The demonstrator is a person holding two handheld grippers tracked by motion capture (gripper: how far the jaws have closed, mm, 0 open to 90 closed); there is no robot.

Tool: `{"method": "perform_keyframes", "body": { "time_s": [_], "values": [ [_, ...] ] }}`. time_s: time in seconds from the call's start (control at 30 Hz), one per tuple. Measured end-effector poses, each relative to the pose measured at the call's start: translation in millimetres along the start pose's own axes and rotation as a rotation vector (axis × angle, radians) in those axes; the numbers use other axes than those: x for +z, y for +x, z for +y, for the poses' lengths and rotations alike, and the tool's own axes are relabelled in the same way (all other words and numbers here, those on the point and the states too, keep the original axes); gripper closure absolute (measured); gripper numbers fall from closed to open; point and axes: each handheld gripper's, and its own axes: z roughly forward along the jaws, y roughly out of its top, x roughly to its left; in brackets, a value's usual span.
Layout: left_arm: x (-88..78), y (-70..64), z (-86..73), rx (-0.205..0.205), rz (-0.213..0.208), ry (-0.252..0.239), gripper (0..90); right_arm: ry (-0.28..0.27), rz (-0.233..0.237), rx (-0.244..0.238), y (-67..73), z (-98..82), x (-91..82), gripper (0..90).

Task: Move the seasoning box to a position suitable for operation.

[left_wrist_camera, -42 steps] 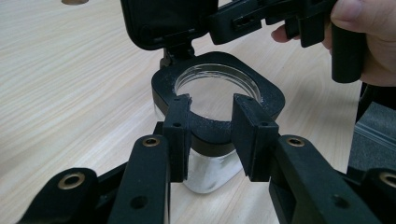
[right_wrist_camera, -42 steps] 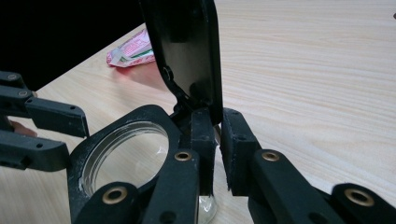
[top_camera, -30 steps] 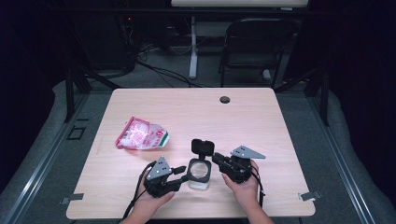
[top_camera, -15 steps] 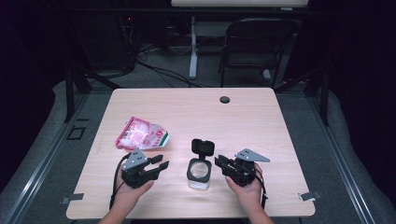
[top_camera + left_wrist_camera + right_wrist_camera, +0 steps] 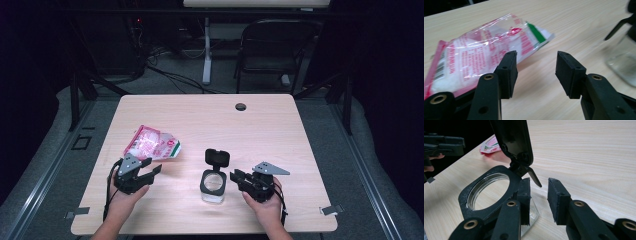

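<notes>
A clear jar with a black rim stands near the table's front, and its black flip lid is raised. My right gripper sits just right of the jar; its jaws have just been opening and nothing is between them. In the right gripper view the jar rim lies beside the left jaw of the right gripper, under the lid. A pink and white bag lies flat at the left. My left gripper is just in front of it; its jaws have just been opening and hold nothing. In the left gripper view the bag lies beyond the left gripper.
The wooden table has a round black grommet near its far edge. A dark chair and cables stand on the floor behind it. The jar shows blurred at the right of the left gripper view.
My left gripper has left the jar and moved left across the table to the bag, its jaws wider apart. My right gripper has stayed beside the jar.
</notes>
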Motion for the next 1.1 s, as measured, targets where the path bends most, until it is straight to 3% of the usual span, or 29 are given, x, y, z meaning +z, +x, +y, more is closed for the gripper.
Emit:
{"method": "perform_keyframes", "body": {
  "time_s": [0.13, 0.17, 0.27, 0.47, 0.7, 0.8, 0.97, 1.1],
  "values": [
    [6.0, 1.5, -2.7, 0.022, 0.037, 0.018, 47.3, -0.007, 0.005, 0.025, -1.7, -1.2, -2.0, 71.7],
    [12.3, 3.2, -5.3, 0.068, 0.056, 0.047, 46.9, -0.011, 0.008, 0.039, -2.7, -1.3, -2.7, 71.5],
    [20.6, 4.8, -8.0, 0.086, 0.073, 0.083, 46.6, -0.012, 0.011, 0.063, -5.7, -2.1, -3.8, 71.0],
    [28.5, 5.6, -4.2, 0.110, 0.092, 0.085, 45.9, -0.011, 0.002, 0.077, -7.8, -6.5, -11.2, 70.4],
    [51.4, 3.9, -0.4, 0.173, 0.115, 0.103, 43.8, -0.040, -0.037, 0.111, -12.7, -15.1, -31.9, 69.9],
    [65.5, 6.6, 0.5, 0.208, 0.150, 0.143, 43.6, -0.052, -0.050, 0.127, -14.1, -17.8, -40.9, 69.8],
    [75.7, 5.1, 1.3, 0.240, 0.191, 0.153, 43.0, -0.079, -0.062, 0.161, -17.1, -21.5, -53.0, 69.7],
    [78.2, 3.1, 2.6, 0.264, 0.196, 0.156, 44.0, -0.080, -0.063, 0.185, -19.6, -23.3, -55.9, 69.6]
  ]
}}
